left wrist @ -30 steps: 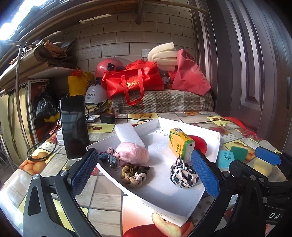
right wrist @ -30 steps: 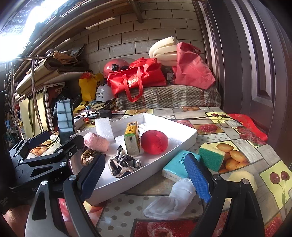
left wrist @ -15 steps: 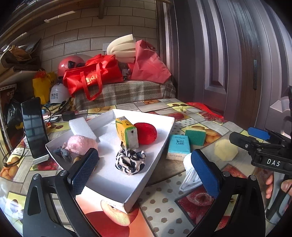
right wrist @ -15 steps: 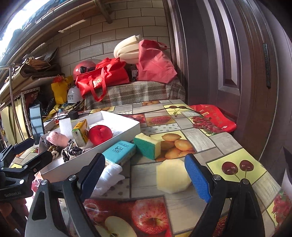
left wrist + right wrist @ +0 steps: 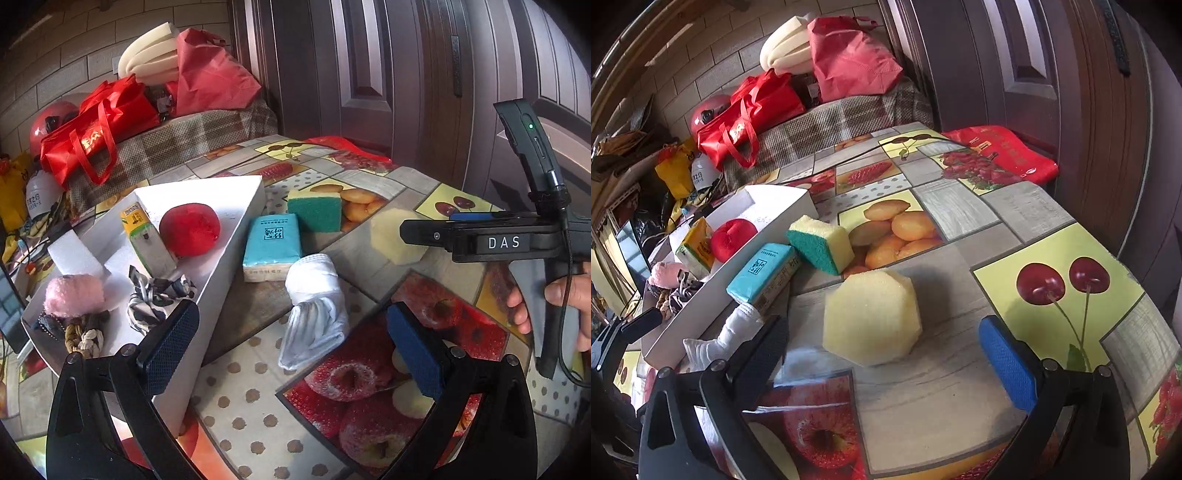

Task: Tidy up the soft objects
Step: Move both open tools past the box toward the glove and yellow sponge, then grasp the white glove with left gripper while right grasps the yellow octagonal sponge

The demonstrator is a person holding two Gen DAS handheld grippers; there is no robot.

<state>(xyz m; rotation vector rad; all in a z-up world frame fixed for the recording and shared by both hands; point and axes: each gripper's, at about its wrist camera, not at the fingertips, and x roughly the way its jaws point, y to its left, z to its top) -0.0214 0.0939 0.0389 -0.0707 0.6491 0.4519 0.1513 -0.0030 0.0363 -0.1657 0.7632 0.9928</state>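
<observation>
Fruit-print tablecloth (image 5: 1015,218) covers the table. Right gripper (image 5: 886,354): jaws opening, empty, the pale yellow foam block (image 5: 873,317) just ahead. Left gripper (image 5: 291,350): jaws spread, empty, above the rolled white sock (image 5: 314,306). Teal tissue pack (image 5: 271,242) and green-yellow sponge (image 5: 316,208) lie beside the white tray (image 5: 229,254).
</observation>
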